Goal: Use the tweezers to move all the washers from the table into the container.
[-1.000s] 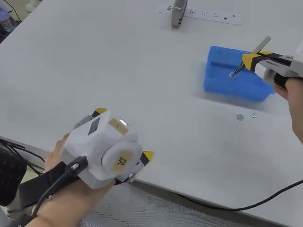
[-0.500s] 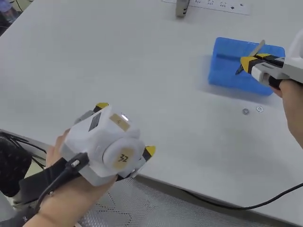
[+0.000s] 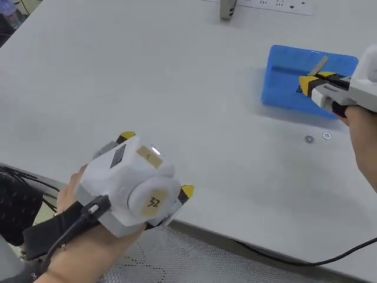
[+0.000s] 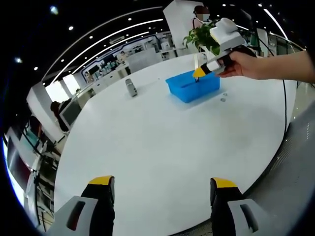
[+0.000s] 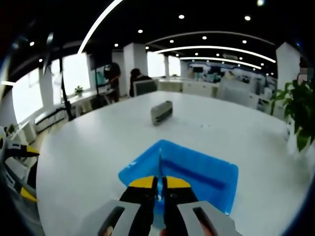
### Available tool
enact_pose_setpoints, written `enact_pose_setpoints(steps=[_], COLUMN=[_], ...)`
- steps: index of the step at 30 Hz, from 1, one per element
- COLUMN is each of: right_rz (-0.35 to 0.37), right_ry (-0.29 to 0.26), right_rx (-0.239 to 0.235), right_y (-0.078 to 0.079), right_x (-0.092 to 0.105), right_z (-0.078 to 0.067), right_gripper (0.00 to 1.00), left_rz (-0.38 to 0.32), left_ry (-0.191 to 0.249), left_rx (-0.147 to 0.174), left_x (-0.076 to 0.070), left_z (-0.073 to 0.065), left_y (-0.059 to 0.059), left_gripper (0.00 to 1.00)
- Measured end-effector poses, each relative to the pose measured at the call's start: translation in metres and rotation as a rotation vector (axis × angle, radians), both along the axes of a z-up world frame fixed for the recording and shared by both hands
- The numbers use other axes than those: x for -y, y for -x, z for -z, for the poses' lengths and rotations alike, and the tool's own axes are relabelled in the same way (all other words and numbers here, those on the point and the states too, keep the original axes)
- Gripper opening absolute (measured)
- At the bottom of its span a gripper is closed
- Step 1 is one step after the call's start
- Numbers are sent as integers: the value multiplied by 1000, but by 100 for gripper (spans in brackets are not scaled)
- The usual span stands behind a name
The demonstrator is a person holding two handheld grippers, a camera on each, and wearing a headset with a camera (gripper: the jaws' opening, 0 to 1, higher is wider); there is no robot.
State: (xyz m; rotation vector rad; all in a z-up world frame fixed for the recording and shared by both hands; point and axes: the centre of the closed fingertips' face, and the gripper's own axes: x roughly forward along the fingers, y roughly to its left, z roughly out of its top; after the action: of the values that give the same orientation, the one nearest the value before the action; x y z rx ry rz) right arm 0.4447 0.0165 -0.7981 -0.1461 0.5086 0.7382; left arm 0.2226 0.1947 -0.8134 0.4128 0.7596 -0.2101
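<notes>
A blue container stands at the table's far right, also in the left gripper view and just ahead in the right gripper view. My right gripper hovers over its near right side, shut on thin tweezers whose points aim down into the container. Two small washers lie on the table in front of the container. My left gripper is held at the front left edge, its jaws open and empty.
A grey block and a white power strip sit at the far edge. A dark cable runs along the table's front edge at the right. Perforated metal shows below that edge.
The tweezers' points rested on a washer inside the container a second ago; now they are raised and drawn back toward the container's near right side. The left gripper stays put.
</notes>
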Motion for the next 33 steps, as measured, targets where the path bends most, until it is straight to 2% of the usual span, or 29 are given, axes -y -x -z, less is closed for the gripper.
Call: enact_pose_setpoints(steps=[5,7,18,26,28,29,33], right_rz=[-9,-7,17,14,20,39,53], right_ry=[12,2,-21,-7,-14,-45,-61], right_rx=[-8,10,23,1,-12,-24,1], right_y=[3,1,7,4,3,3,1], right_x=[-1,-2,5,3,1,1,6], right_z=[5,3,5,3,4,2,-16], right_gripper=[2,2,2,3,3,3,3], left_rz=[-5,-5,-1,0,4,3,3], left_ry=[-2,-3,-5,-6,9,9,8], left_rx=[-1,-2,-7,-6,0,3,7], left_x=[-1,-1,-1,-1,1,1,1], left_z=[0,0,1,1,0,-1,-1], left_y=[0,0,1,0,0,0,-1], left_gripper=[81,81,81,80,81,81,81])
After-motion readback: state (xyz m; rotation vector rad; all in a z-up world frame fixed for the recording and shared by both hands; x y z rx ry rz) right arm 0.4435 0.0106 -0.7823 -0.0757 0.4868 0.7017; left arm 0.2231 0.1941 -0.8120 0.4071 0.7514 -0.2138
